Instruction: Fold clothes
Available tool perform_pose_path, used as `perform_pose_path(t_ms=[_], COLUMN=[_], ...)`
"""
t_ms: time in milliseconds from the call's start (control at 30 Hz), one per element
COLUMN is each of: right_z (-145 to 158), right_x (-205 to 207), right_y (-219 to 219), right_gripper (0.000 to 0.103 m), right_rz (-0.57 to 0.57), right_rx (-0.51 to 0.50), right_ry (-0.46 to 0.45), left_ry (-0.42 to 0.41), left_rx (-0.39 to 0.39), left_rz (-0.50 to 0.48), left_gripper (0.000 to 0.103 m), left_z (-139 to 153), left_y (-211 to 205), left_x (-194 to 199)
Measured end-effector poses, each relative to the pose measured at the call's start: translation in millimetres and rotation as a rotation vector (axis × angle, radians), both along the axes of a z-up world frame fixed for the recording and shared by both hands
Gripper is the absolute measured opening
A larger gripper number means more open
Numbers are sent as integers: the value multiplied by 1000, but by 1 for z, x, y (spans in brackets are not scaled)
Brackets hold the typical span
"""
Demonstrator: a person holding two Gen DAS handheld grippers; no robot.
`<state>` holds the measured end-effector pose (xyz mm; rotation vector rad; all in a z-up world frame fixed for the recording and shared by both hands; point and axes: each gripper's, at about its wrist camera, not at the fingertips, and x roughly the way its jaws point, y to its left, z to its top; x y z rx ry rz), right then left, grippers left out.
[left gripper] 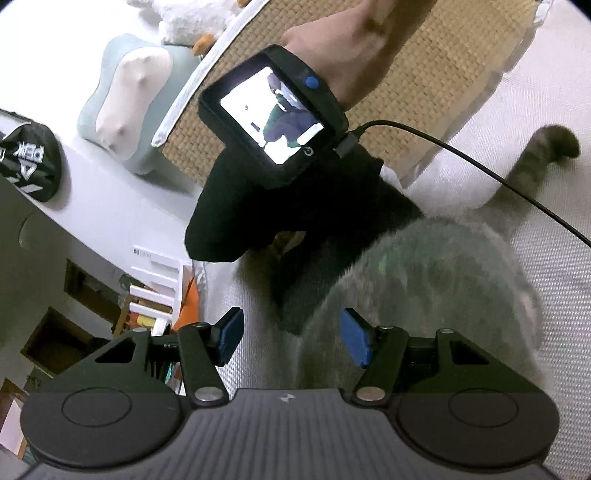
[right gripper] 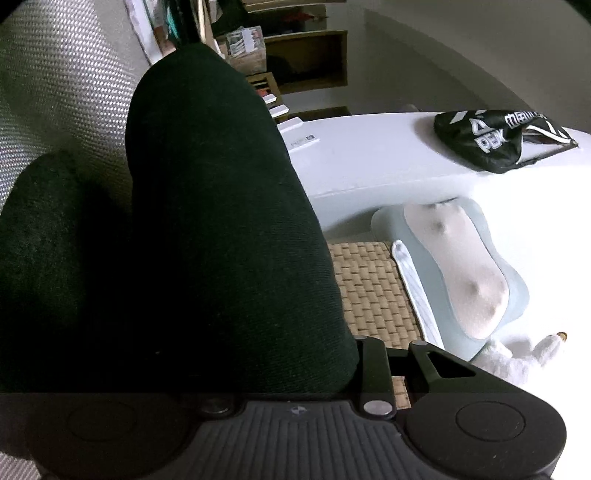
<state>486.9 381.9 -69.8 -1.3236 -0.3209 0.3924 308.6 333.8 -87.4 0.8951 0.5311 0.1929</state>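
Blue-padded fingers (left gripper: 232, 334) of the left gripper (left gripper: 291, 341) stand spread wide apart with nothing between them, hovering over the blurred grey fur of a cat (left gripper: 424, 280) whose tail (left gripper: 543, 151) curls up to the right on the white textured bed cover (left gripper: 535, 92). Beyond the cat, the dark black-green knitted garment (left gripper: 236, 218) hangs down from the right gripper (left gripper: 273, 110), seen here from behind with its lit screen and a black cable (left gripper: 480, 166) running off to the right; a person's hand (left gripper: 343, 48) holds it. Behind lie a woven straw mat (left gripper: 424, 74), a pale blue and cream contoured pillow (left gripper: 125, 99), a fluffy white soft toy (left gripper: 192, 18) and a black bag with white lettering (left gripper: 29, 162).

From the right wrist, the same garment (right gripper: 207, 221) drapes in 2 rounded folds across the left and middle of the view, covering the left finger entirely. Only the right finger's black linkage (right gripper: 376, 373) shows, so I cannot tell whether the jaws are clenched on the cloth. To the right sit the mat (right gripper: 369, 288), the pillow (right gripper: 461, 273) and the bag (right gripper: 506, 140) on a white ledge (right gripper: 369, 158).
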Motion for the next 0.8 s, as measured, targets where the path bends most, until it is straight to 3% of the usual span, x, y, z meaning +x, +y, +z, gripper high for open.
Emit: perform_pose_path(t_ms=[100, 400, 533, 800], right_z=[-17, -71, -65, -52], right_x=[-4, -25, -25, -26], right_y=[-1, -23, -17, -6], right_gripper=[35, 37, 43, 39], right_rz=[5, 63, 53, 34], right_rx=[-26, -182, -148, -78], right_ry=[16, 90, 153, 278], left_ry=[6, 5, 7, 14], left_rx=[-34, -42, -50, -77], left_rz=[13, 5, 7, 20], left_gripper=[63, 63, 63, 63], left_z=[-2, -3, -4, -6], left_y=[4, 1, 1, 7], left_x=[-2, -3, -1, 0])
